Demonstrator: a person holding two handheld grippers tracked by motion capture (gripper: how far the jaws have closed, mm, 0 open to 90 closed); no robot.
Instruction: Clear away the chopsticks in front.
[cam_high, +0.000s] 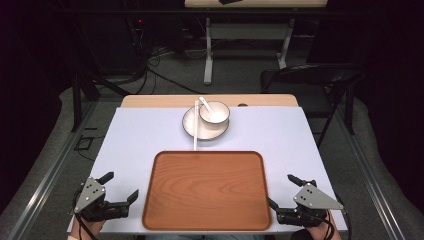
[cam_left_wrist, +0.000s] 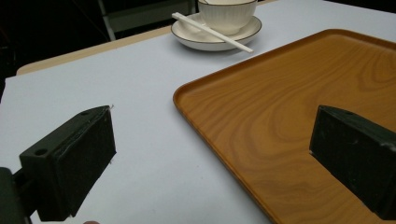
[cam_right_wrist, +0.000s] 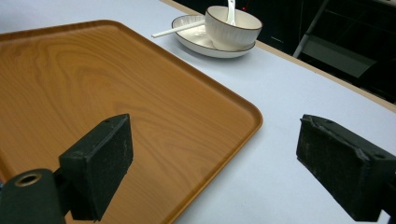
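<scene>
My left gripper (cam_high: 121, 188) sits low at the near left corner of the table, its jaws spread wide with nothing between them. In the left gripper view one black jaw hangs over the pale blue table cover (cam_left_wrist: 140, 93) and the other over the near left part of the wooden tray (cam_left_wrist: 289, 107), so the tray's rim runs through the gap without either pad touching it. My right gripper (cam_high: 281, 191) mirrors this at the near right corner, jaws just as wide apart and holding nothing. In the right gripper view its one jaw stands above the tray (cam_right_wrist: 116, 84) and the other above the table cover (cam_right_wrist: 289, 93), with the tray's rounded corner between them.

The tray (cam_high: 207, 187) lies flat between my two grippers, bare, its long side toward me, near the table's front edge.

Beyond the tray's far edge, well apart from both grippers, stands a white plate (cam_high: 192, 127) with a dark rim. A white bowl (cam_high: 216, 114) sits on the plate, toward its right side, and a white spoon (cam_high: 205, 103) leans inside the bowl with its handle pointing up and to the left. A white chopstick (cam_high: 195, 130) rests across the left part of the plate, its near end reaching down almost to the tray's far rim.

Behind the table a dark folding chair (cam_high: 310, 80) stands on the grey floor.
</scene>
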